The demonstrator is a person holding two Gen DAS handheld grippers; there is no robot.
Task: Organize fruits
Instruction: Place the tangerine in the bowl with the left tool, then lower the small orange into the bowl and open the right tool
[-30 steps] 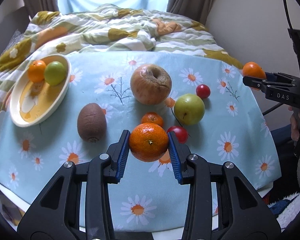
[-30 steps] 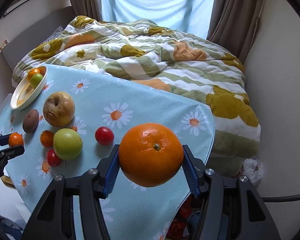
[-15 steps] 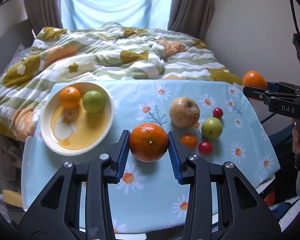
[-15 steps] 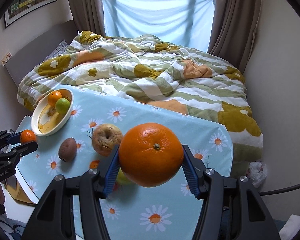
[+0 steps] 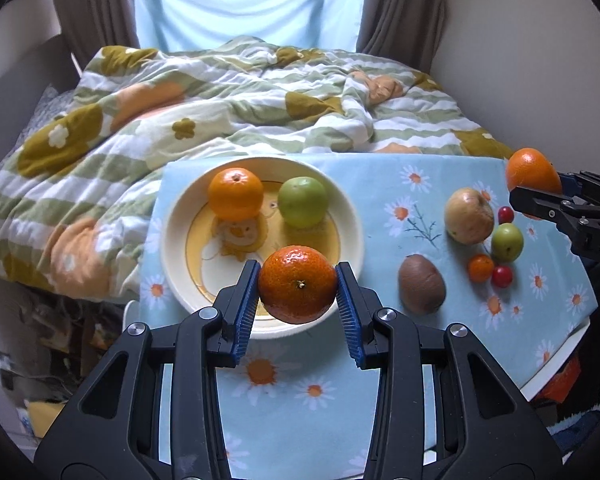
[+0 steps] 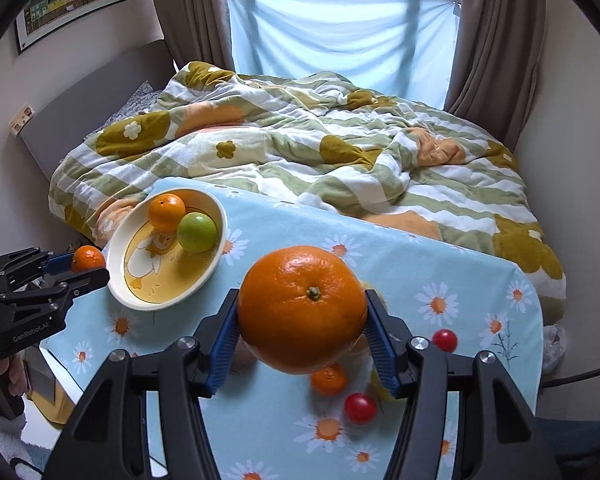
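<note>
My left gripper (image 5: pixel 297 286) is shut on a mandarin (image 5: pixel 298 284), held above the near rim of the cream bowl (image 5: pixel 172 236). The bowl holds an orange (image 5: pixel 236 194) and a green fruit (image 5: pixel 303 201). My right gripper (image 6: pixel 302 322) is shut on a large orange (image 6: pixel 302 308), above the daisy tablecloth (image 6: pixel 420 276) to the right of the bowl (image 6: pixel 118 264). On the cloth lie a brown apple (image 5: pixel 469 216), a kiwi (image 5: pixel 421 290), a green fruit (image 5: pixel 507 242), a small mandarin (image 5: pixel 481 268) and two cherry tomatoes (image 5: pixel 502 276).
A rumpled flowered duvet (image 6: pixel 300 140) covers the bed just behind the table. Curtains and a window stand beyond it, a wall is at the right. The table's left edge (image 5: pixel 144 280) drops off beside the bowl. A person's hand (image 6: pixel 0 376) holds the left gripper's handle.
Both grippers have swung left with their fruit and risen a little. The bowl has come from the far left to right under the left gripper's mandarin; the loose fruit now lies off to the right.
</note>
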